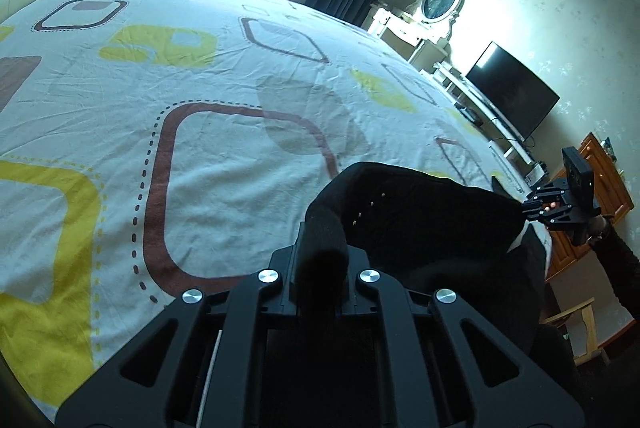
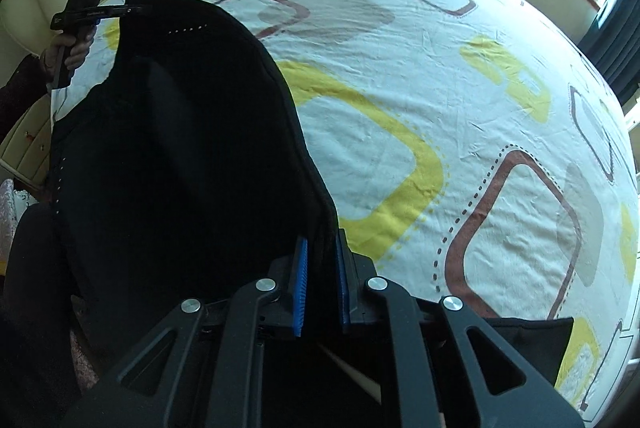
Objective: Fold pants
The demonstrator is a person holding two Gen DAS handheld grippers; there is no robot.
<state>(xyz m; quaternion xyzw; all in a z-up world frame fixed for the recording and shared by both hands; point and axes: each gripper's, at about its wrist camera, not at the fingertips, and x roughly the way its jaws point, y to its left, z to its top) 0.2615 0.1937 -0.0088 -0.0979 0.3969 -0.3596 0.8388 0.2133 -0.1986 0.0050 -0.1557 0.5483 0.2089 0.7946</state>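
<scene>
Black pants (image 2: 180, 156) are held above the patterned bedsheet (image 1: 224, 76), stretched between two grippers. Left gripper (image 1: 320, 268) and right gripper (image 2: 322, 284) are each closed on one end of the upper edge, which runs straight from tool to tool; the rest hangs toward the near bed edge. No writing can be read.

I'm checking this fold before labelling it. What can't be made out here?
- Left wrist view: the left gripper fingertips, wrapped in the black pants.
- Right wrist view: the pants' lower end, cut off by the frame edge and the right gripper.
- Both views: the pants' seams, lost in dark fabric.
</scene>
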